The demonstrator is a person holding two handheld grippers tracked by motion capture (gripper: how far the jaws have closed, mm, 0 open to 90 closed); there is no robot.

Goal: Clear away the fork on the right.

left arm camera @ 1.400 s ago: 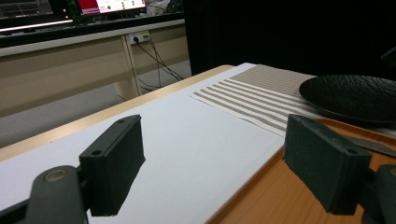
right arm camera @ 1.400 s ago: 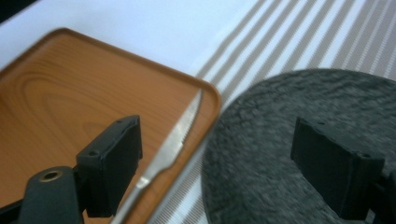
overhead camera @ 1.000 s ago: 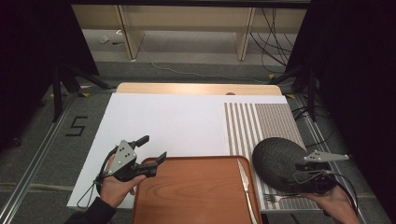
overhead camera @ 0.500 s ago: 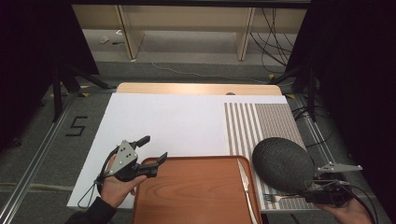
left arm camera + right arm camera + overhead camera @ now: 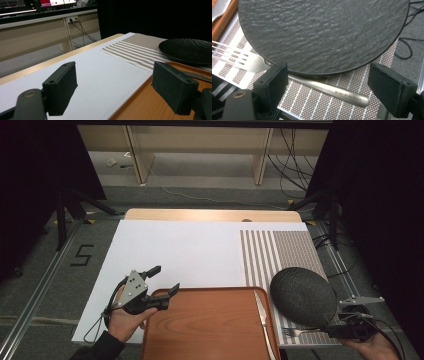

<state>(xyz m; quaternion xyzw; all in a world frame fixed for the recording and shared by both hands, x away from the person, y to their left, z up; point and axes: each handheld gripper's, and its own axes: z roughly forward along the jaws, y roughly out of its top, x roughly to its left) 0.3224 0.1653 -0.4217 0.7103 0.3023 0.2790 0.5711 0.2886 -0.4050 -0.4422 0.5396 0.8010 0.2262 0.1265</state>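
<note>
A black textured plate (image 5: 302, 296) lies on the striped placemat (image 5: 280, 250) at the right; it also fills the top of the right gripper view (image 5: 322, 32). A silver fork (image 5: 237, 58) lies partly under its near rim, tines to the left. My right gripper (image 5: 336, 321) stands open just off the plate's near right rim, with rim and fork handle between its jaws (image 5: 327, 87). My left gripper (image 5: 165, 278) is open over the far left corner of a brown tray (image 5: 210, 320). A knife (image 5: 262, 320) rests along the tray's right side.
A white board (image 5: 185, 250) covers most of the table. The placemat reaches the right edge, where cables (image 5: 395, 340) trail on the floor. In the left gripper view the tray's rim (image 5: 140, 105) runs between the open jaws (image 5: 115, 87), with the plate (image 5: 187, 50) beyond.
My right gripper has drawn back from the plate toward the table's near right corner. The plate now lies flat on the placemat. The left gripper has stayed put.
</note>
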